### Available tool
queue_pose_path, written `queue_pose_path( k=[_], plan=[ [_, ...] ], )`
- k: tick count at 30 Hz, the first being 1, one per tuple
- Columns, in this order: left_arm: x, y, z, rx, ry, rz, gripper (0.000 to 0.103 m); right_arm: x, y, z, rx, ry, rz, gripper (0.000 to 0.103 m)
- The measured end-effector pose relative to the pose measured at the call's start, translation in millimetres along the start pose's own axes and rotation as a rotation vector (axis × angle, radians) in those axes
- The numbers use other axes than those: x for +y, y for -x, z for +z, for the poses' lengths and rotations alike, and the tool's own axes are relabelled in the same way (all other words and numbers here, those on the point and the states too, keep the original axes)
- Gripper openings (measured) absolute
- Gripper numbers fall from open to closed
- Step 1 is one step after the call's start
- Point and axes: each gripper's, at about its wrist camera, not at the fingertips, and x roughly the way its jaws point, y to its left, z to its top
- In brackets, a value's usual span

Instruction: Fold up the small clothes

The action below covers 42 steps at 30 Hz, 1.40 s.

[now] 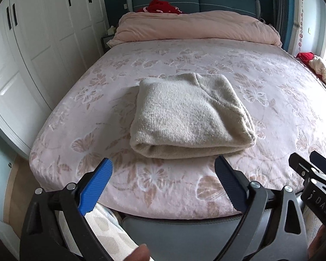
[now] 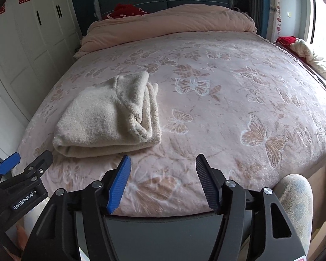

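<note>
A cream knitted sweater (image 1: 189,113) lies folded into a thick rectangle on the pink butterfly-patterned bed cover (image 1: 271,108), near the foot of the bed. In the right wrist view the sweater (image 2: 106,117) sits left of centre, its layered edges facing right. My left gripper (image 1: 163,163) is open just short of the sweater's near fold, with nothing between its blue pad and dark pad. My right gripper (image 2: 163,158) is open over bare bed cover (image 2: 228,87), to the right of the sweater. Each gripper shows at the edge of the other's view: the right gripper (image 1: 304,157) and the left gripper (image 2: 30,158).
A pink duvet (image 1: 195,28) is bunched at the head of the bed, with red cloth (image 1: 160,6) behind it. White wardrobe doors (image 1: 43,43) line the left side. Red and cream fabric (image 2: 304,52) lies by the window at right. A person's pale-trousered leg (image 2: 297,200) is at the bed's foot.
</note>
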Motion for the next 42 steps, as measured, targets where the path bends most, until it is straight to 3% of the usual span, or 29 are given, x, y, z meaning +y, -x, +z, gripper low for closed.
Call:
queue_pose_path(
  k=[11,36,42],
  plan=[
    [-4,-5,-10,0.011,-0.007,0.005,0.093,6,-3,-5,0.008,0.013,-0.047,0.063],
    [-6,-6,-13,0.026,0.021,0.0,0.092,29,-1,-8,0.005,0.061,-0.048,0.065],
    [-9,1,-10,-0.033,-0.005,0.017,0.092,27,1,-9,0.001,0.053,-0.041,0.065]
  ],
)
